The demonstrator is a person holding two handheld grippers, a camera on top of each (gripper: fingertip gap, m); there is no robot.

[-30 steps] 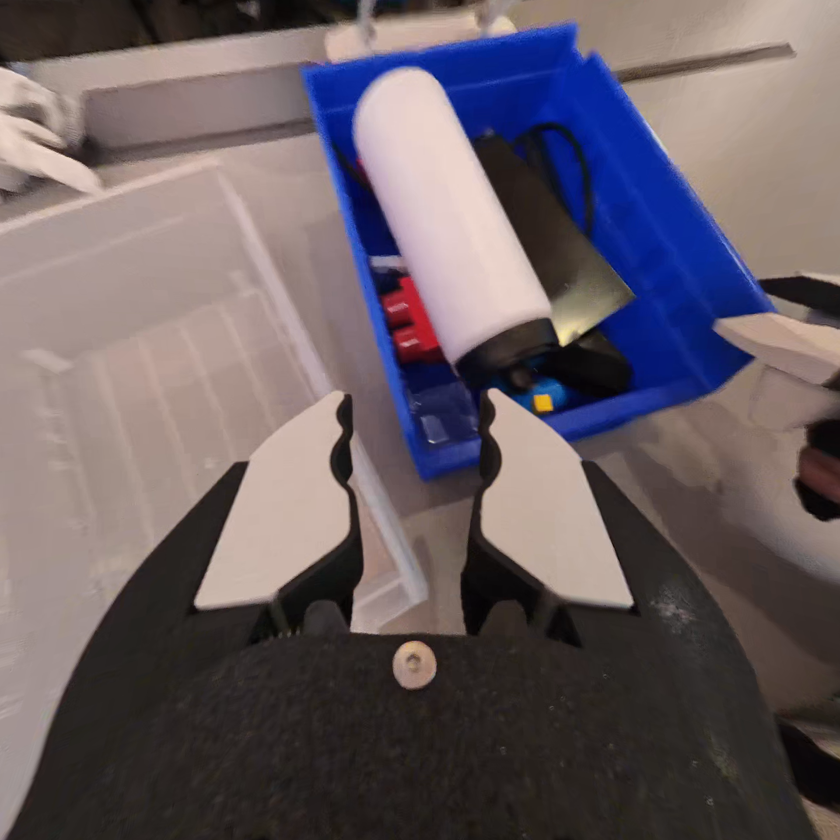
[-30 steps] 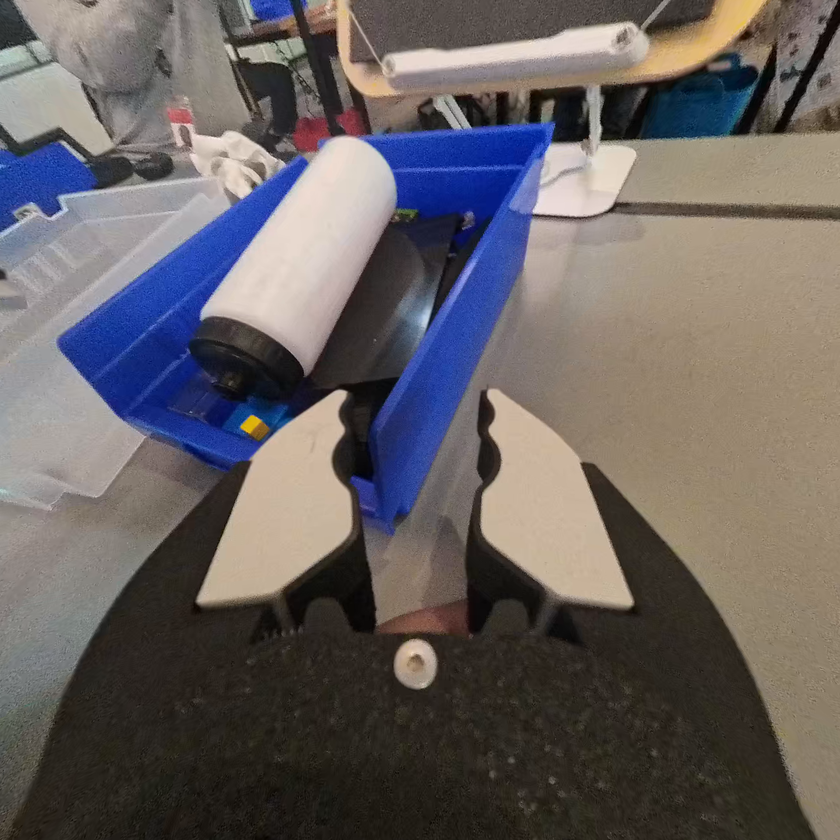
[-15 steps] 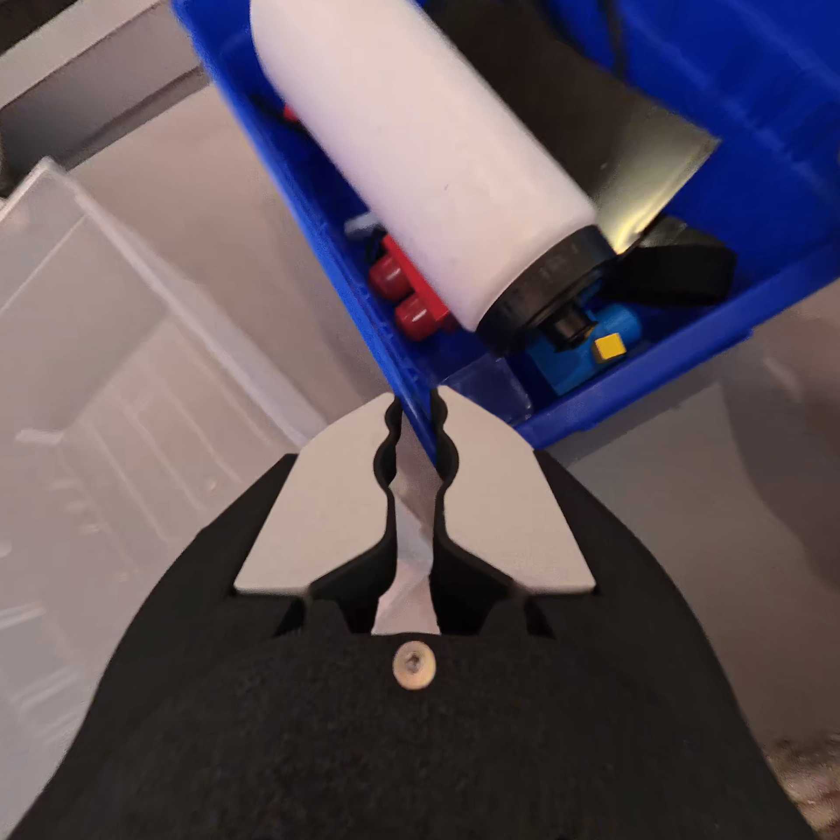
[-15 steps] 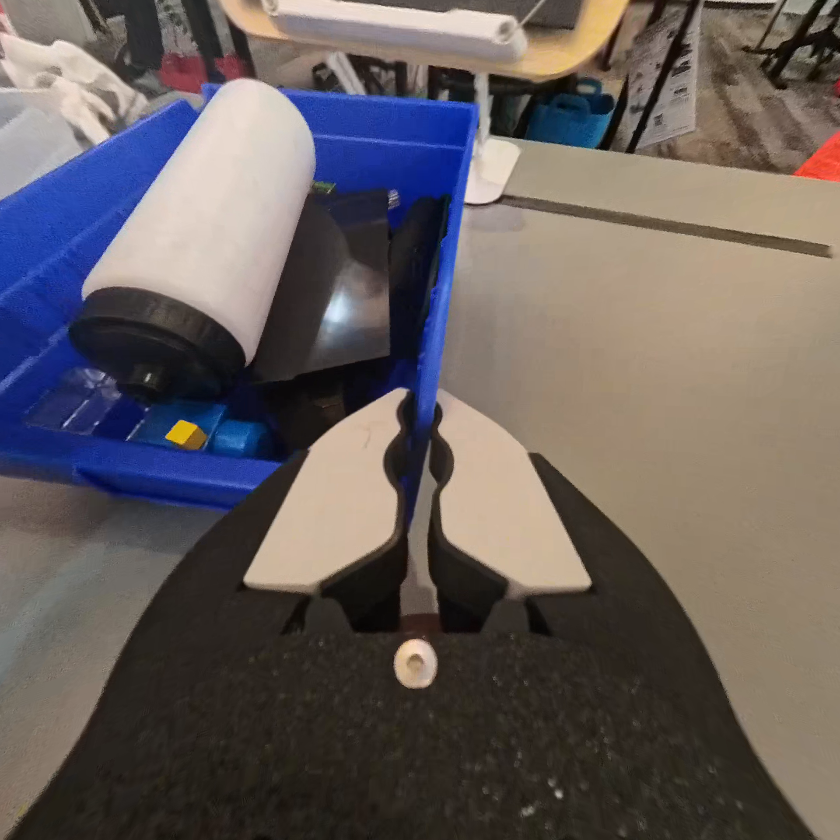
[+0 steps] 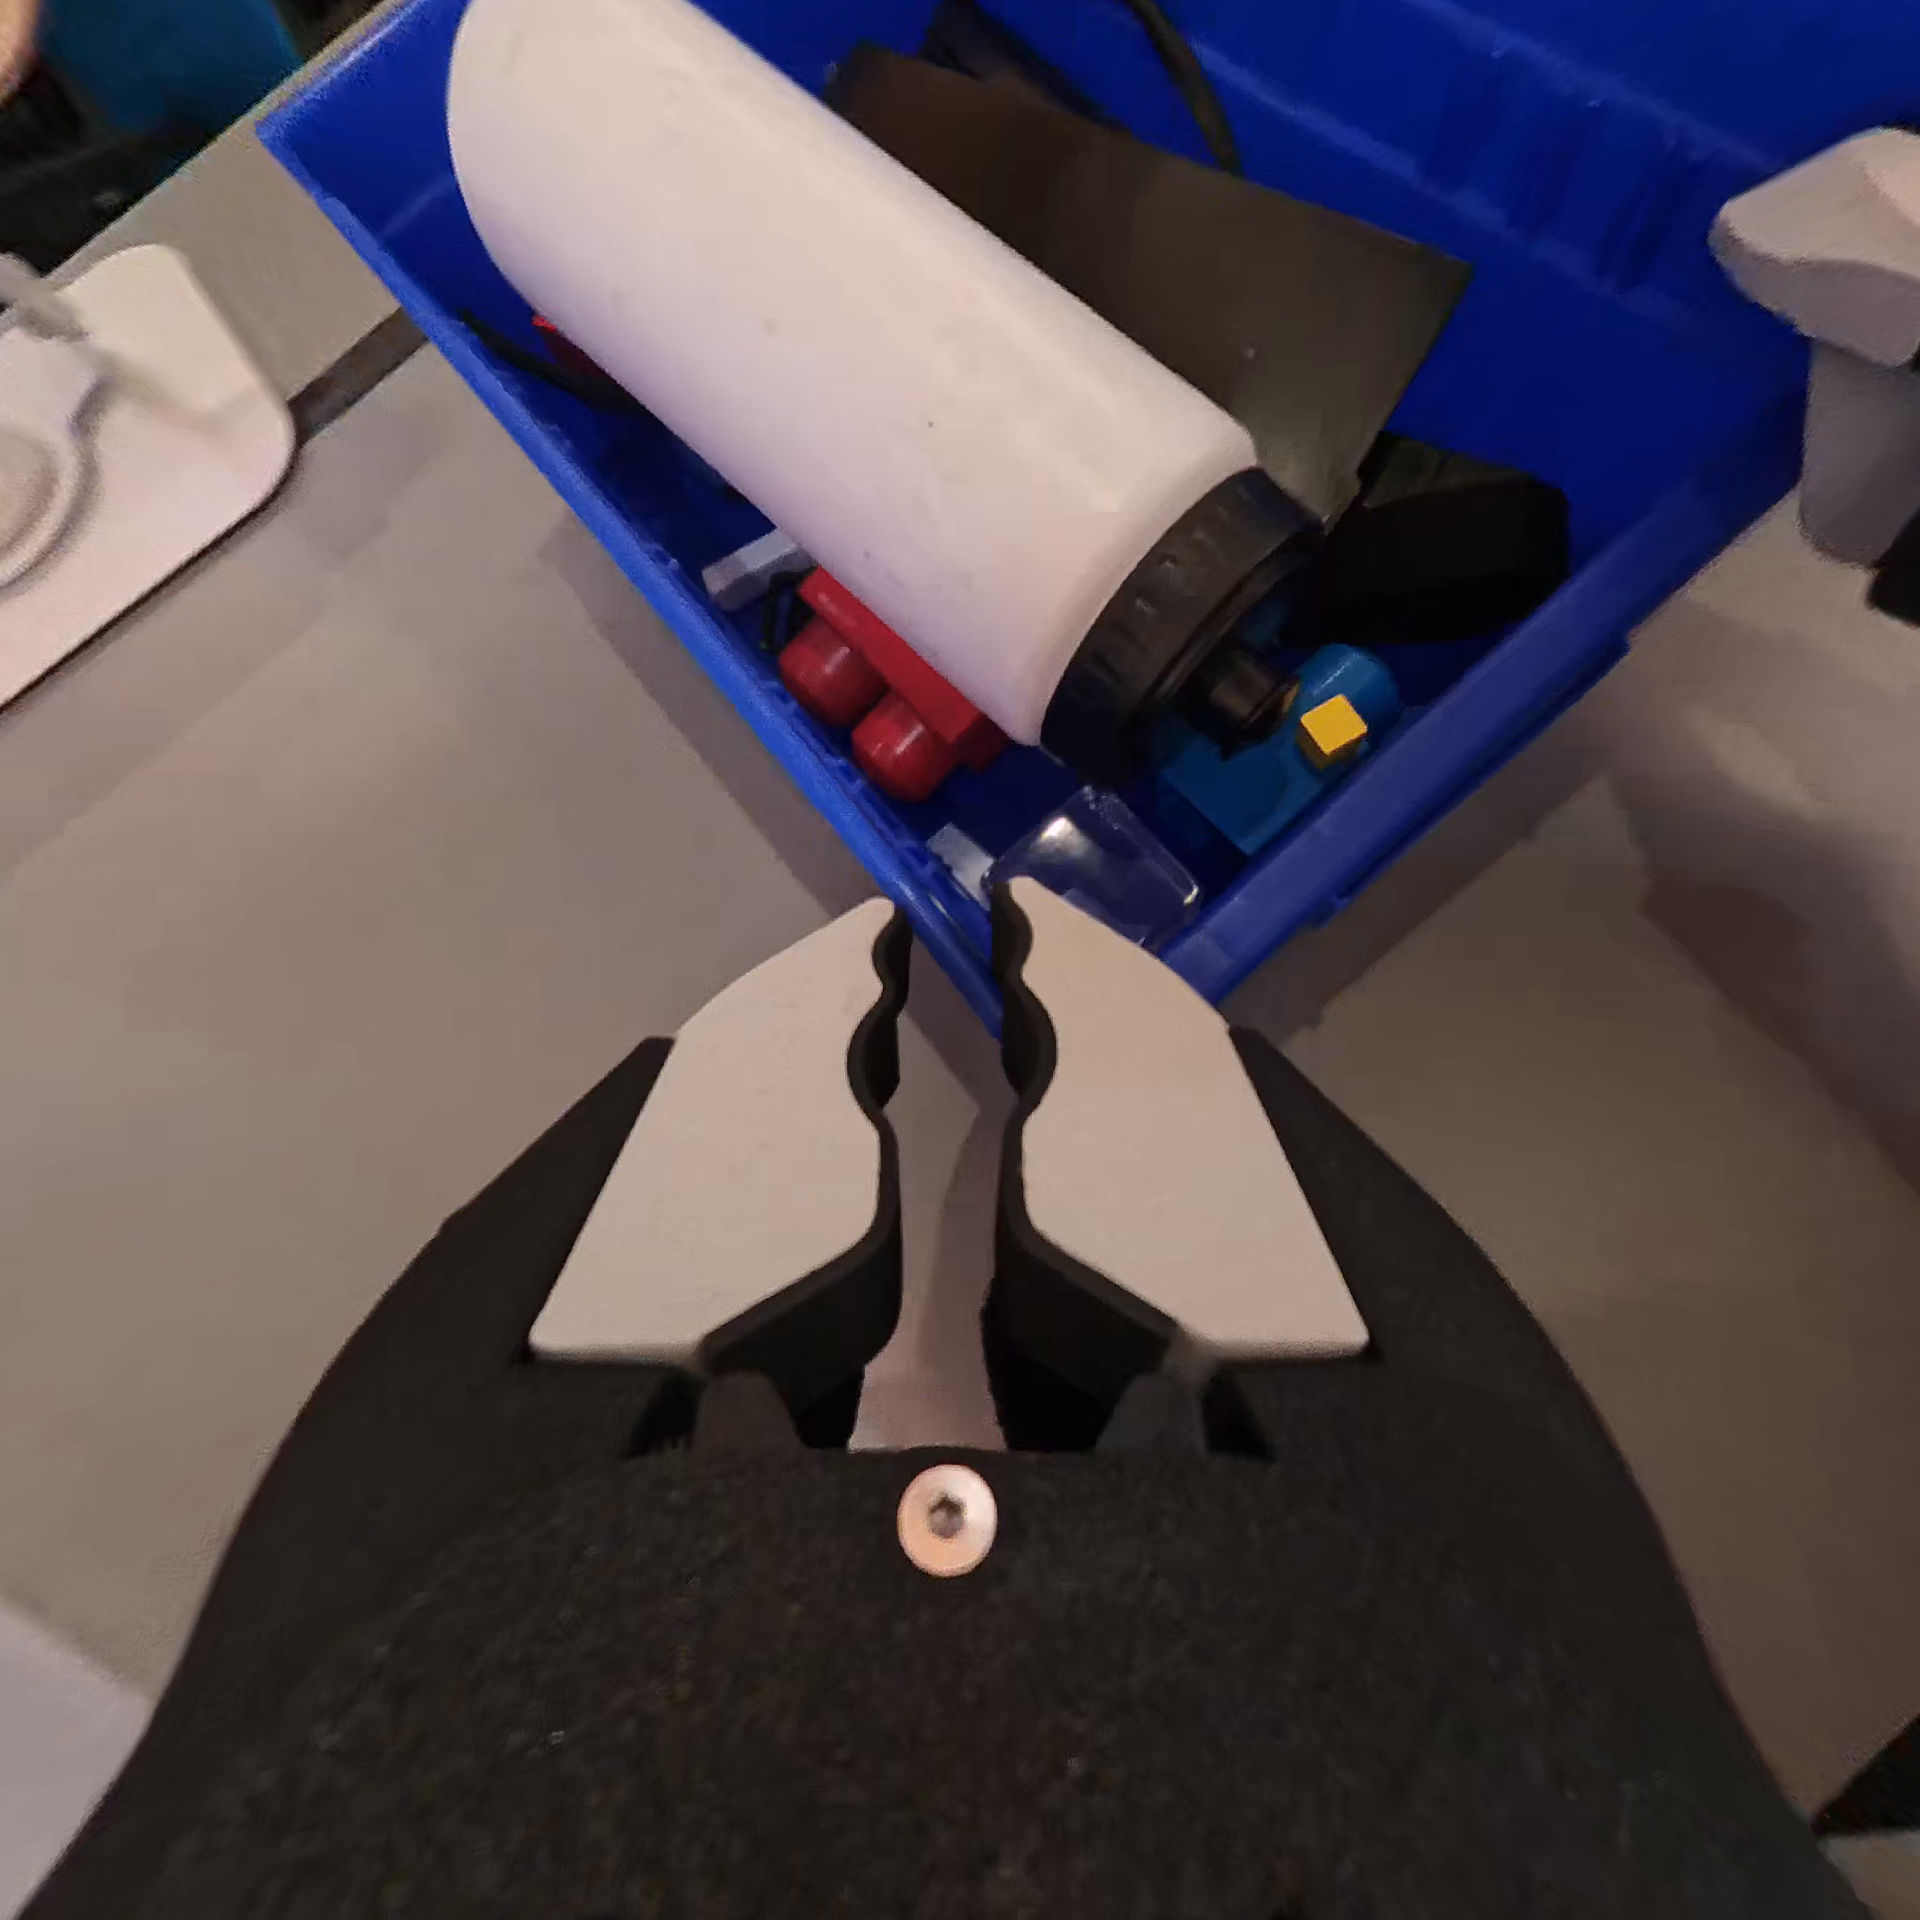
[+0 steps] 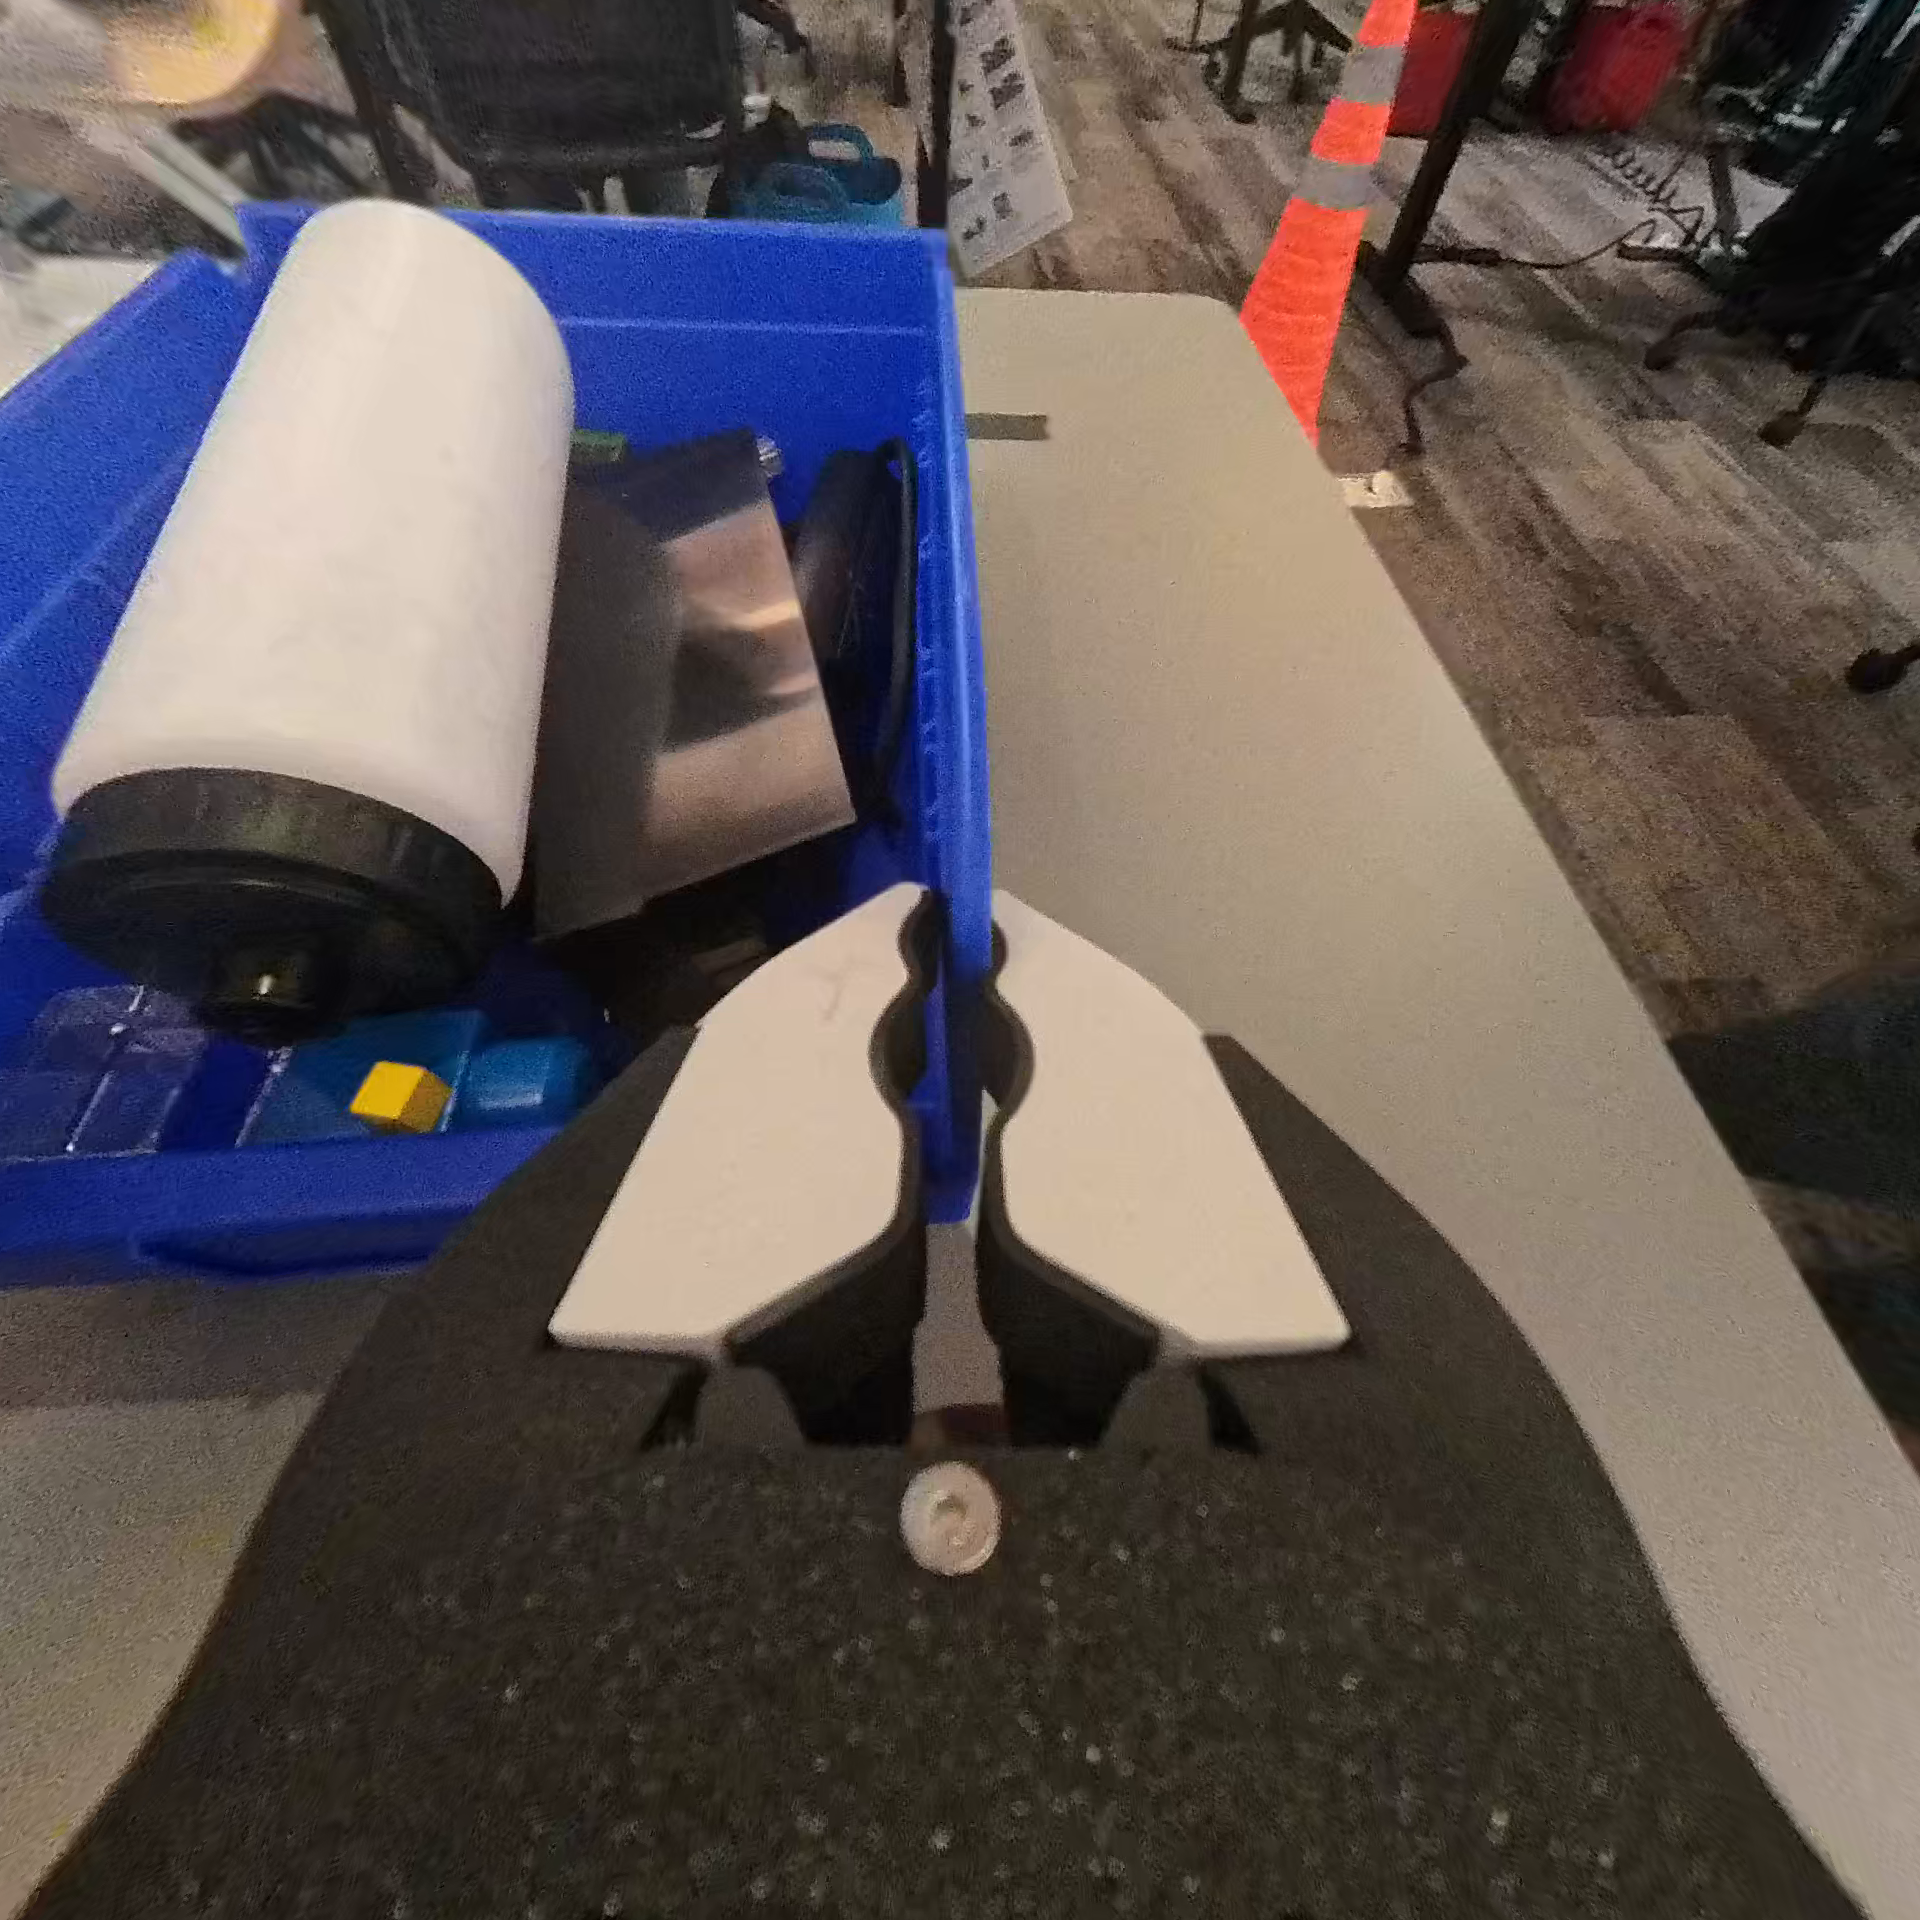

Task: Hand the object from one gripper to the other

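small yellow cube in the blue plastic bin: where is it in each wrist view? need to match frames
Left wrist view: the small yellow cube sits right of centre, on a blue toy block just past the black cap of the white cylindrical bottle.
Right wrist view: the cube is at lower left, below that black cap.
Shared landmark: the blue plastic bin, gripped by both grippers.

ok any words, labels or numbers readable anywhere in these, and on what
Nothing here can be read.
Printed sheet on the floor beyond the table: it carries print, too small and blurred to read.
White bottle: no writing shows on the sides in view.
Blue bin: no label or number shows.
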